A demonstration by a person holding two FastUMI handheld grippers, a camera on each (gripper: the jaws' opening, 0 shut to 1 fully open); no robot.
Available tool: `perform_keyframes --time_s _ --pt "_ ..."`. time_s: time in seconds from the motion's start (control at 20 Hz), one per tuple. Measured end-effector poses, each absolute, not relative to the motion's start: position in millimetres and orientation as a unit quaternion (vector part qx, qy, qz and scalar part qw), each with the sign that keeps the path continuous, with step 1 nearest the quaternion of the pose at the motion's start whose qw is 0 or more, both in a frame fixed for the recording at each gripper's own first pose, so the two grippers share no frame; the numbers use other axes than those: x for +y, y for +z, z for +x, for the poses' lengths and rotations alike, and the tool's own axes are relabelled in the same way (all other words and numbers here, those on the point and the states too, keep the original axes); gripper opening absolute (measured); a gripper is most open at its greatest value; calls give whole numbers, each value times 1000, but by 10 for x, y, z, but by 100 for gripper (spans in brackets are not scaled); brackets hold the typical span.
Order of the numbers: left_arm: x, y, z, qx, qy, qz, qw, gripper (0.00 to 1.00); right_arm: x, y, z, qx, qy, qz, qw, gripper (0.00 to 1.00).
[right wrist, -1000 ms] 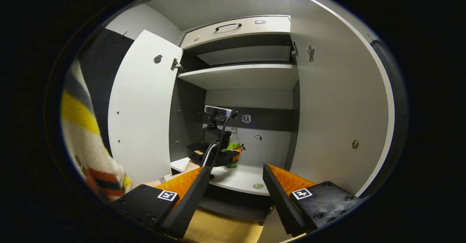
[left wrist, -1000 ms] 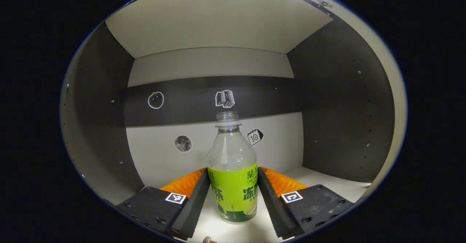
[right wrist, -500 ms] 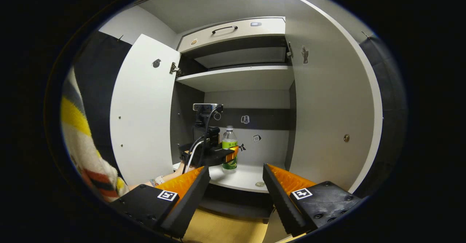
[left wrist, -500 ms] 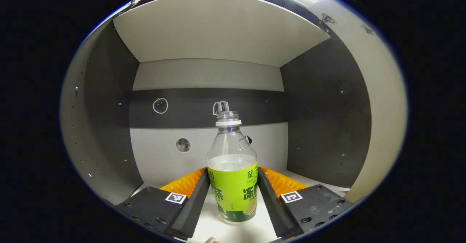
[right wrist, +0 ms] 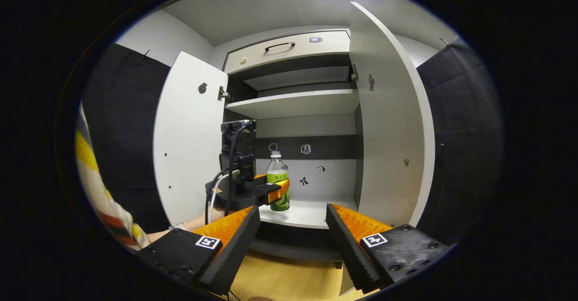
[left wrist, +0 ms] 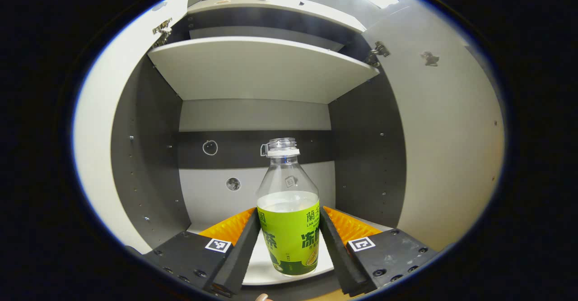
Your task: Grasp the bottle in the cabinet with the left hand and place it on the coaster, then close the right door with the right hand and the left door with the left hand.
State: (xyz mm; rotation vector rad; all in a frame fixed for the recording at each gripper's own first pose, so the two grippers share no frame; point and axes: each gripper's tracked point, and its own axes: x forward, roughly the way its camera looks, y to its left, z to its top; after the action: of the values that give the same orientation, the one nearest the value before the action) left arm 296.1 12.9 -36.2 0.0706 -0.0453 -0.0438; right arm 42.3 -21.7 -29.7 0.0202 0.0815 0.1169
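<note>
Moved since a second ago: both views have drawn back from the cabinet (right wrist: 293, 102); the bottle (left wrist: 289, 229) has come from deep in the compartment to the front edge of the lower shelf (right wrist: 307, 217), carried by the left tongs (left wrist: 289, 242).
Left tongs: clamped on the bottle, one finger pressing each side of its green label, low on the body.
Right tongs: fingers apart, holding nothing; the right tongs (right wrist: 292, 242) hang in front of the cabinet, below the lower shelf.
Bottle position: upright, cap off, at or just above the lower shelf's front edge; contact with the shelf cannot be told.
Bottle handling: thin clear plastic, partly filled with liquid up to about the top of the label, so probably light but squashable; the open neck means tilting risks a spill. The labelled band looks the firmest place to take hold.
Doors: left door (right wrist: 189, 138) and right door (right wrist: 388, 125) both stand open either side of the cabinet.
Step judged: carrying out toward the coaster; doors not yet closed.
</note>
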Motion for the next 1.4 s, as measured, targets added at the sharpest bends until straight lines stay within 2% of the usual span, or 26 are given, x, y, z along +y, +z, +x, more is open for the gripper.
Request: perform_keyframes --time_s 0.1,0.15,0.65,1.2,1.4 --pt "71 -367 2724 -22 -27 36 999 80 -227 -273 302 41 46 11 998 94" --pt "39 -369 2602 -21 -31 36 999 80 -225 -258 243 41 41 11 998 98" --pt "-280 -683 1585 -14 -72 25 997 79 -127 -266 -216 47 -1 -22 999 98" --pt "-616 -1754 823 32 -128 13 991 79 -498 -710 -98 67 -51 -20 996 98" --pt "-713 -2110 620 34 -136 10 990 80 -586 -999 -53 91 -48 -32 994 98"
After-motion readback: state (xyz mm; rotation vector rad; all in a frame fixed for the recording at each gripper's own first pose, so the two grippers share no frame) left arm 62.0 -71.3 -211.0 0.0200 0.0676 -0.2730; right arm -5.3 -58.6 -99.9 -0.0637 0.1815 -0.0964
